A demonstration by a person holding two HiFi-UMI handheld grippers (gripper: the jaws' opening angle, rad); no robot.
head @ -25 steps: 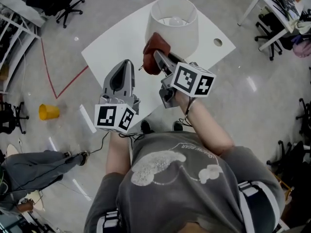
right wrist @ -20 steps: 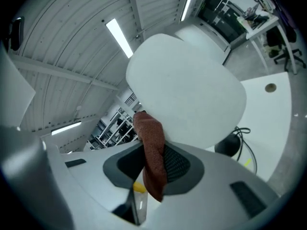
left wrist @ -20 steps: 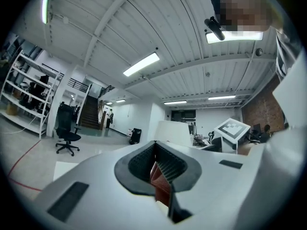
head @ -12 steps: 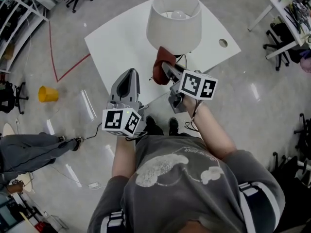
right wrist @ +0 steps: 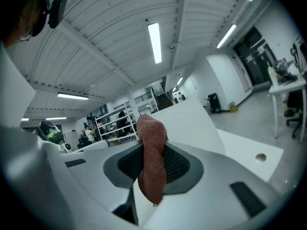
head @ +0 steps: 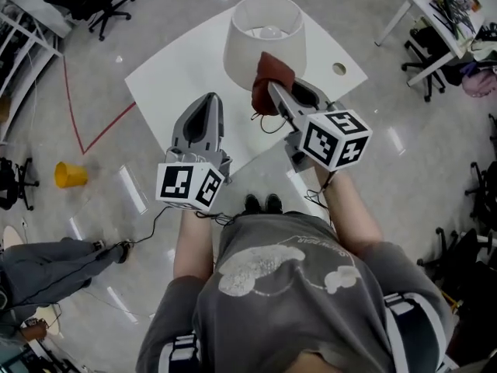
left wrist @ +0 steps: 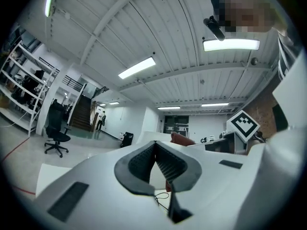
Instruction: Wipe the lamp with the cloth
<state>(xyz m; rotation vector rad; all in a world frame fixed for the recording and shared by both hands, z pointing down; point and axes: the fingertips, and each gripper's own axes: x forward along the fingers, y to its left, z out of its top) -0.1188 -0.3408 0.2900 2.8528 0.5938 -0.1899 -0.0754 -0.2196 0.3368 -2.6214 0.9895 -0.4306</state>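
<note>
Pinching a rust-red cloth between its jaws, the right gripper holds the fabric so that it bunches above the jaw tips and hangs down between the ribbed pads. In the head view the bunched end of the cloth lies against the near right side of the lamp — at the white shade's wall, below its open top rim. A bulb shows inside the shade.

The left gripper has its jaws brought together at the tips with nothing clamped between them. It is held to the left of the right gripper and nearer the person, over the near edge of the white table, apart from the lamp.

The lamp stands toward the far middle of the table. A thin black cord loops on the tabletop just near of the shade, under the right gripper. A small round hole marks the table's right corner.

On the grey floor — well left of the table — lies a yellow cup, and a red tape line runs between it and the table. A desk with chairs beside it stands at the far right.
</note>
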